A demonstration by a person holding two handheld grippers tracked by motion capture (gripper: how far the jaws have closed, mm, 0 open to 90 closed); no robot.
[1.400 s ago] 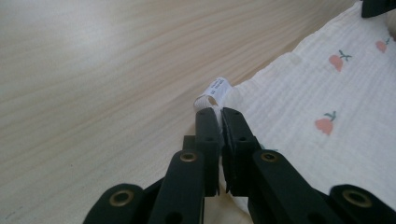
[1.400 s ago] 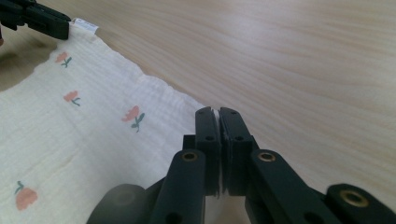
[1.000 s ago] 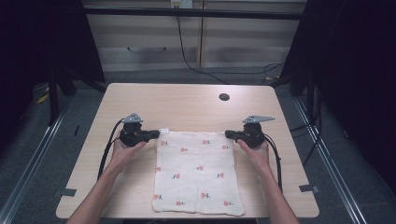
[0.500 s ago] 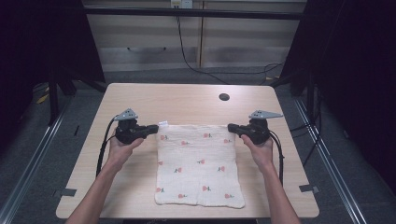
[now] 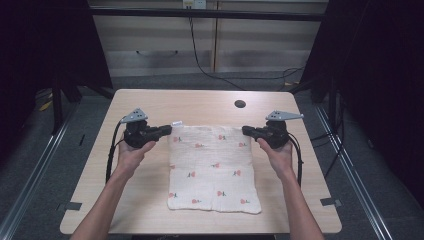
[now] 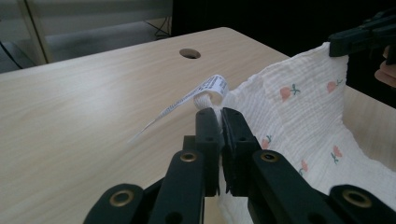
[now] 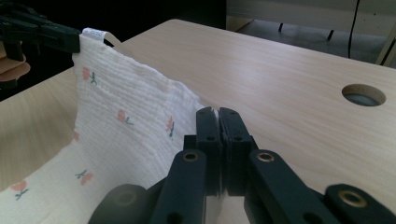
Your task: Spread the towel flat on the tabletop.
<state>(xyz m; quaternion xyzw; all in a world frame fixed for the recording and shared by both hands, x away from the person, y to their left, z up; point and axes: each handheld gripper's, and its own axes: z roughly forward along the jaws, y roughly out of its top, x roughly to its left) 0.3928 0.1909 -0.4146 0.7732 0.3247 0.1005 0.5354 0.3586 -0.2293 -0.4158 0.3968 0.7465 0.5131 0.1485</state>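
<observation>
Pinching the cloth's (image 5: pixel 212 167) two far corners, the left tool (image 5: pixel 162 131) and the right tool (image 5: pixel 248 131) are each clamped on fabric, jaws pressed together. From above, the cloth looks almost flat in the middle of the worktop (image 5: pixel 150 102), its near hem close to the near edge. The left gripper view shows more: a white care label (image 6: pixel 189 99) curling up off the pinched corner, and the far hem lifted clear of the wood. The right gripper view has that hem hanging taut between both tools, with the round cable hole (image 7: pixel 363 94) just beyond.
</observation>
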